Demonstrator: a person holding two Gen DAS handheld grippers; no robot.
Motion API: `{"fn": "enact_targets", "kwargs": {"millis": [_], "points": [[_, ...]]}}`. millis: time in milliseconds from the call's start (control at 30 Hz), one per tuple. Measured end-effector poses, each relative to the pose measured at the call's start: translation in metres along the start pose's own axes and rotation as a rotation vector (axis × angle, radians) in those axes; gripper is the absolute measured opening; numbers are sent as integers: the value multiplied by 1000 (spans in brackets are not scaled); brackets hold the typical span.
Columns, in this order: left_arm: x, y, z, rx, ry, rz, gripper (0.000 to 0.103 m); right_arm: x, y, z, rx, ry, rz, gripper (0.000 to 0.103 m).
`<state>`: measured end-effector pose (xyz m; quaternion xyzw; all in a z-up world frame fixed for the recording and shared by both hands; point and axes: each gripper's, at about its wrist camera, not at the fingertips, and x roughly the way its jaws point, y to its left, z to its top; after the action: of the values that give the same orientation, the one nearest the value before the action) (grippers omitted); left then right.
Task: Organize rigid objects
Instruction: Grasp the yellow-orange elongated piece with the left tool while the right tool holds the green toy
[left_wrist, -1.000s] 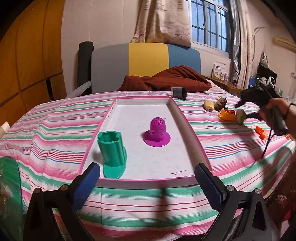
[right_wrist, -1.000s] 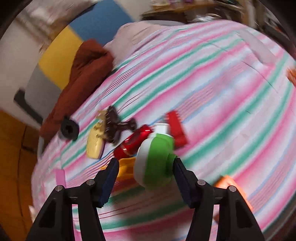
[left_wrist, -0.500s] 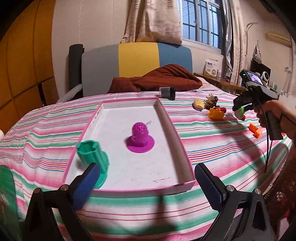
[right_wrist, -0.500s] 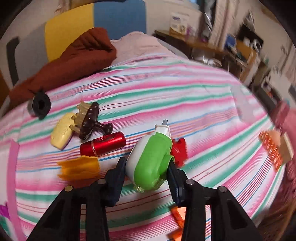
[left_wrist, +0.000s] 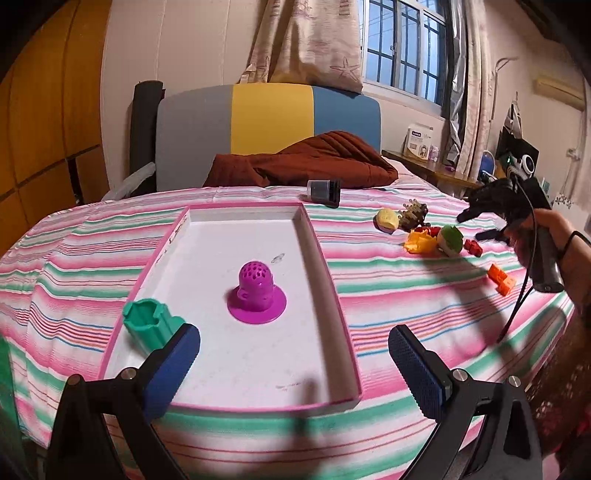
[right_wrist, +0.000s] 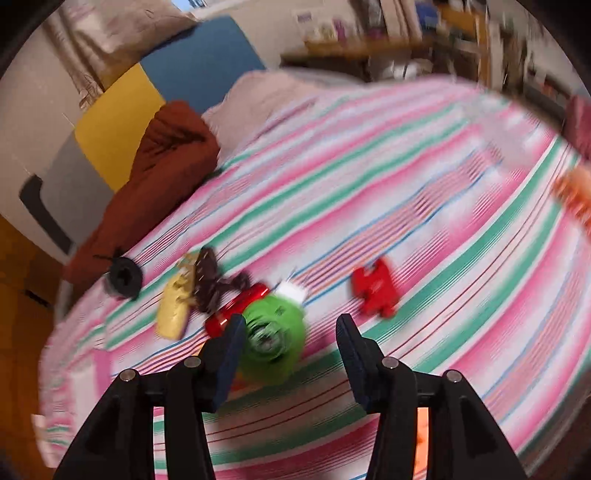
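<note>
Jaws apart on both grippers; green toy (right_wrist: 275, 341) lies loose, white tip pointing away toward headboard.

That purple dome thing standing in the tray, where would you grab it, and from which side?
Grip the purple dome by its rounded, perforated top, coming straight down from above. It stands upright on a wide flat brim that lies flush on the tray floor, so the brim offers no edge to pinch. The dome is narrow enough to fit between open jaws, and nothing stands close beside it.
</note>
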<state>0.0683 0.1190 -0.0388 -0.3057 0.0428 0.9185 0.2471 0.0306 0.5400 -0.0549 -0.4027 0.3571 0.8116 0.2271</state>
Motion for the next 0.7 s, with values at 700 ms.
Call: {"fn": "enact_targets", "kwargs": {"millis": [700], "points": [[61,-80,51,148,52,-45,103,24,-8,-9,-27,145,-150,57]]}}
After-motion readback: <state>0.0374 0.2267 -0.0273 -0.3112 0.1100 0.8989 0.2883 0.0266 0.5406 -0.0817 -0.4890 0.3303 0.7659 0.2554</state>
